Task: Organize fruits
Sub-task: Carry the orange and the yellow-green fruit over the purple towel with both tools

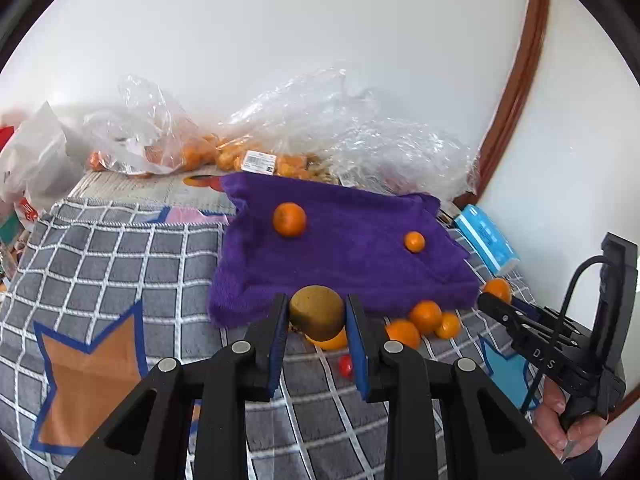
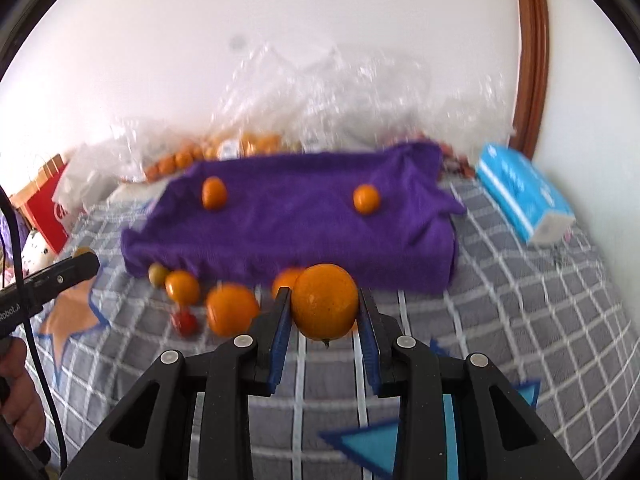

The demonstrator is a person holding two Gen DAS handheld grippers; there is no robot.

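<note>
Left hand-held gripper [image 1: 317, 320] is clamping a brownish-green fruit [image 1: 317, 312], right hand-held gripper [image 2: 325, 312] clamping an orange [image 2: 324, 301]; two oranges [image 1: 289, 219] are sitting on the purple towel [image 1: 344, 248], several still waiting along its near edge.

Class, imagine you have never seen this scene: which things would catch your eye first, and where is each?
A purple towel lies mid-scene on the grey checked blanket, with two oranges on it. The left hand-held gripper is shut on a brownish-green fruit, and the right hand-held gripper on a large orange, both just before the towel's near edge. Clear plastic bags of fruit pile against the wall behind.
</note>
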